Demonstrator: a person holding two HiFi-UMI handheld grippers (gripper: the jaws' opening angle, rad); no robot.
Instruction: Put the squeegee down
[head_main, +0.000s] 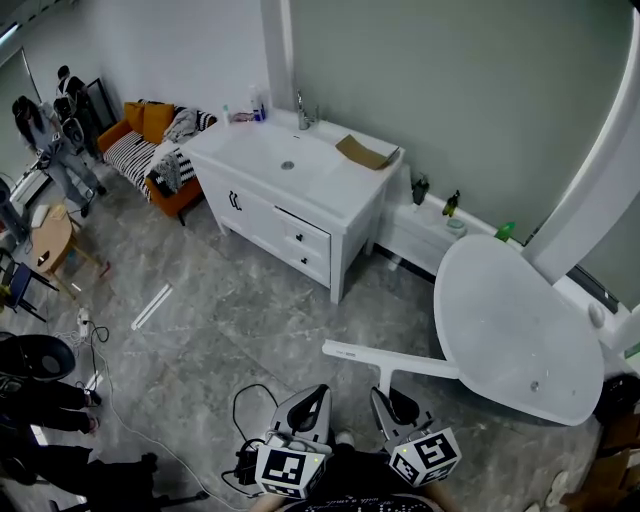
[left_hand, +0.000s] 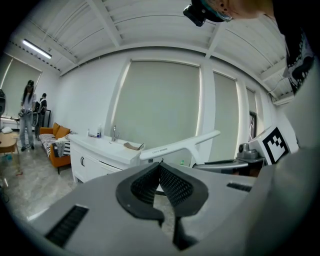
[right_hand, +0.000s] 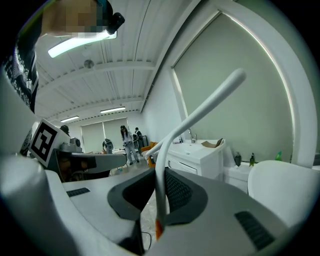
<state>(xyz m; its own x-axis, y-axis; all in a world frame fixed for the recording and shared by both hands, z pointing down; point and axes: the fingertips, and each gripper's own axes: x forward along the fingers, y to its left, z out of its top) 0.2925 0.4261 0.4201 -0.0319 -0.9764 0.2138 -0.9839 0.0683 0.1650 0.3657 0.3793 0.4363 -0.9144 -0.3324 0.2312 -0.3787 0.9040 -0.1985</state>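
Right claw (head_main: 392, 402) clamps squeegee (head_main: 392, 360) (blade near table (head_main: 520, 330) rim).

the head view looks steeply down from above; each gripper view peers nearly level, close over its own fingers (left_hand: 176, 186) (right_hand: 176, 192); all share the sink cabinet (head_main: 270, 215), twelve o'clock ahead.

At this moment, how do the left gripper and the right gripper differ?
The right gripper is clamped on the handle of the white squeegee; the left gripper holds nothing. The left gripper's jaws meet at their tips, while the right gripper's jaws are kept apart by the handle. Both sit side by side, low in the head view, pointing the same way.
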